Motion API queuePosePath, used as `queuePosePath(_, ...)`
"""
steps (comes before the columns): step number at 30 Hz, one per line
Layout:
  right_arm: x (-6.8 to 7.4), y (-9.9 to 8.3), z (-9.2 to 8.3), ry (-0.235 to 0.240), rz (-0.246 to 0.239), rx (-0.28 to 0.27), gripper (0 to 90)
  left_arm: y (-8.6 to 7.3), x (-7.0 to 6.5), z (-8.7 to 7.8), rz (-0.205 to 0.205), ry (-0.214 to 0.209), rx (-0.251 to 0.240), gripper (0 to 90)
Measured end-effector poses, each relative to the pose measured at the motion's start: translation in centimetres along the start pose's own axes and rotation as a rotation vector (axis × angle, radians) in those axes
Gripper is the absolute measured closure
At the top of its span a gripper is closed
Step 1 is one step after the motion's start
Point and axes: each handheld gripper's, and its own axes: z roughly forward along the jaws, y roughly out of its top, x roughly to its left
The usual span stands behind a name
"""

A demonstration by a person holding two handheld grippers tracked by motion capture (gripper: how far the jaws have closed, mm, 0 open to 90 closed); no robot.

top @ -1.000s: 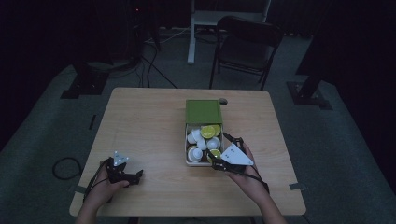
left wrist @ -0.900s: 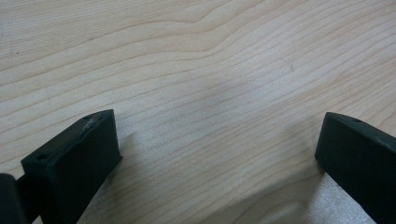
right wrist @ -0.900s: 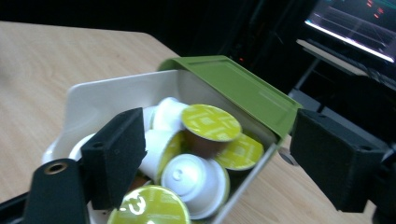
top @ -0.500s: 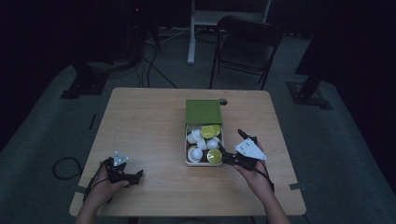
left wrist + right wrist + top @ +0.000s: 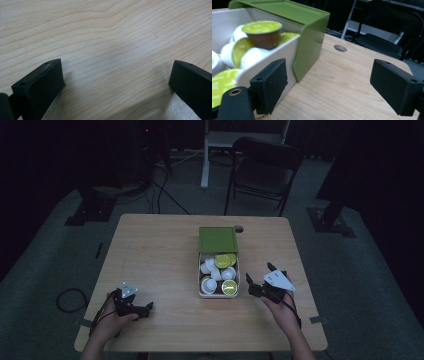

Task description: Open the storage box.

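Jaws spread wide and empty, the right gripper [image 5: 260, 281] sits just beside the white box [image 5: 201, 290] of coffee capsules [image 5: 223, 260], its green lid [image 5: 218, 239] slid back; the left gripper [image 5: 142, 308], likewise open, rests low over the wooden table [image 5: 150, 250].

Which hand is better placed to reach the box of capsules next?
Probably the right. The right gripper is beside the box, jaws open; the left gripper rests far off at the table edge.

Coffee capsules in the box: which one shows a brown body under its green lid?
The capsule stacked highest, nearest the green sleeve; the others show white bodies or only their lids.
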Motion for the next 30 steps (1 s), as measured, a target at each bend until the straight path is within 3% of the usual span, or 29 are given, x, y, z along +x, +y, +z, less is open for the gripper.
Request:
queuePosePath(8, -1.4, -1.5, 0.3, -0.015, 0.037, 0.070, 14.3, 0.0, 0.0, 0.0, 0.001, 0.000, 0.000, 0.0)
queuePosePath(13, -2.5, -2.3, 0.3, -0.032, 0.096, 0.112, 14.3, 0.0, 0.0, 0.0, 0.000, 0.001, 0.001, 0.0)
queuePosePath(18, -3.7, -3.2, 0.4, -0.062, 0.103, 0.171, 14.3, 0.0, 0.0, 0.0, 0.001, 0.000, 0.001, 0.0)
queuePosePath(20, -3.9, -3.4, 0.4, -0.064, 0.105, 0.181, 14.3, 0.0, 0.0, 0.0, 0.000, 0.000, 0.000, 0.0)
queuePosePath(25, -5.0, -4.8, 0.5, -0.062, 0.127, 0.265, 14.2, 0.0, 0.0, 0.0, 0.000, 0.000, 0.001, 0.1)
queuePosePath(30, -5.4, -5.5, 0.4, -0.064, 0.143, 0.303, 13.8, 0.0, 0.0, 0.0, -0.013, 0.012, 0.003, 0.0)
